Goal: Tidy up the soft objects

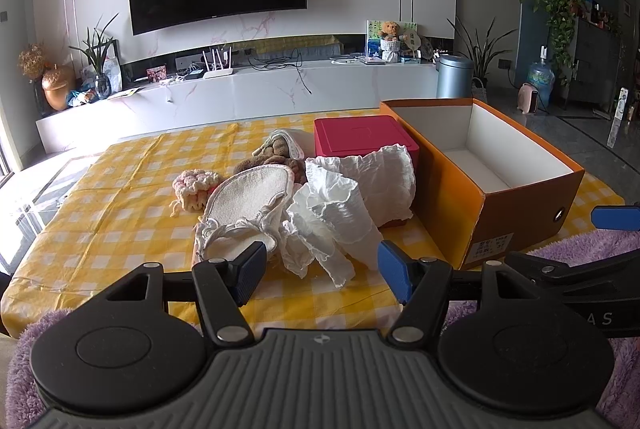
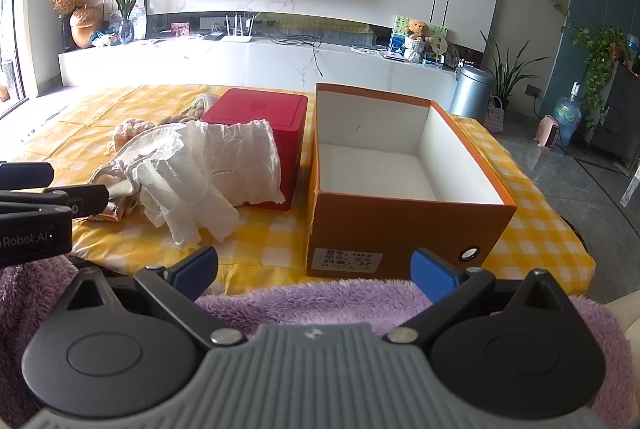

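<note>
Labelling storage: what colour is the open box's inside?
White inside, orange outside; the open box shows best in the right wrist view.

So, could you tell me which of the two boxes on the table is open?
The orange box is open: it has no lid and its white inside shows bare. The red box to its left is shut, with white fabric draped against it.

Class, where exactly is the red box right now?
In both views the red box sits on the yellow checked tablecloth, beside the open orange box and behind the white ruffled cloth.

The brown plush toy lies mostly hidden behind the white crinkled cloth, its shape unclear.
</note>
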Motion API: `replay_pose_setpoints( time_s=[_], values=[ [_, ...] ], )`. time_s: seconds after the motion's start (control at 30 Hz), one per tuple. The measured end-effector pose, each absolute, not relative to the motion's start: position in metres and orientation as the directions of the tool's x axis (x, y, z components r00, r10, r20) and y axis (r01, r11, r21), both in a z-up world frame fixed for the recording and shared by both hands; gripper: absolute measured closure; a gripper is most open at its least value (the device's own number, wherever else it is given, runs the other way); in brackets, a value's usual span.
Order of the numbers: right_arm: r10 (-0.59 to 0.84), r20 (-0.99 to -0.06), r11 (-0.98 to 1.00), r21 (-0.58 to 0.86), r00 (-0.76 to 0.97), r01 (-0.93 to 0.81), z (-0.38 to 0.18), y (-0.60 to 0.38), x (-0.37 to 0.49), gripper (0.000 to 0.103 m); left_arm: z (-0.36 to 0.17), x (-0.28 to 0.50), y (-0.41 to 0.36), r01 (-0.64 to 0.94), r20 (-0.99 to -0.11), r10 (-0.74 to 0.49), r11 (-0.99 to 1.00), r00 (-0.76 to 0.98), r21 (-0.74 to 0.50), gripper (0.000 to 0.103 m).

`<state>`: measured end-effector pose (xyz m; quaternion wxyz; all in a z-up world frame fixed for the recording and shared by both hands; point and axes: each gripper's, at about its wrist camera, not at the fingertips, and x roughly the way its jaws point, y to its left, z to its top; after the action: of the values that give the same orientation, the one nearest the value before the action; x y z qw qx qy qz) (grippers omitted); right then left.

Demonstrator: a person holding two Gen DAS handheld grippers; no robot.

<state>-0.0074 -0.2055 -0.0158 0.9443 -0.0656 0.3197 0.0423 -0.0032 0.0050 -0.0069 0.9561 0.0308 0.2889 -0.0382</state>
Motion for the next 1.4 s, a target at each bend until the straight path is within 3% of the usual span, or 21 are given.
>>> replay_pose_setpoints(
  time_s=[0.5, 0.57, 0.63, 0.77, 0.9, 1.07, 1.17, 1.4],
  values=[
    [0.055, -0.621, 0.989, -0.074, 0.782, -0.129, -0.019, -0.207, -0.006, 0.002, -0.009, 0.0, 0.011, 0.111, -0.578, -0.092, 0.994, 0.811, -0.002, 0.028],
    [0.091, -0.63, 0.988, -0.038, 0.771, -0.148, -0.019, -0.21, -0.002, 0.002, -0.011, 0.004, 0.015, 0.115, -0.612, -0.1, 0.993, 0.784, -0.015, 0.041],
    [0.128, -0.641, 0.985, -0.003, 0.757, -0.17, -0.018, -0.212, 0.002, 0.003, -0.013, 0.008, 0.021, 0.109, -0.633, -0.1, 0.994, 0.768, -0.024, 0.046],
    [0.183, -0.668, 0.972, 0.015, 0.721, -0.233, -0.018, -0.209, 0.015, 0.021, -0.012, 0.017, 0.036, 0.108, -0.656, -0.116, 0.993, 0.745, -0.053, 0.051],
    [0.242, -0.687, 0.954, 0.041, 0.685, -0.296, -0.019, -0.198, 0.033, 0.023, -0.013, 0.031, 0.049, 0.111, -0.679, -0.149, 0.989, 0.719, -0.099, 0.051],
    [0.307, -0.698, 0.91, 0.016, 0.647, -0.414, -0.022, -0.168, 0.06, 0.022, -0.018, 0.055, 0.059, 0.105, -0.719, -0.142, 0.99, 0.68, -0.097, 0.062],
    [0.331, -0.711, 0.883, 0.001, 0.621, -0.469, -0.029, -0.152, 0.075, 0.006, -0.021, 0.069, 0.065, 0.092, -0.728, -0.134, 0.991, 0.672, -0.097, 0.063],
    [0.361, -0.729, 0.828, -0.036, 0.582, -0.559, -0.051, -0.12, 0.111, 0.006, -0.031, 0.098, 0.086, 0.03, -0.752, -0.109, 0.993, 0.651, -0.118, 0.063]
  ],
)
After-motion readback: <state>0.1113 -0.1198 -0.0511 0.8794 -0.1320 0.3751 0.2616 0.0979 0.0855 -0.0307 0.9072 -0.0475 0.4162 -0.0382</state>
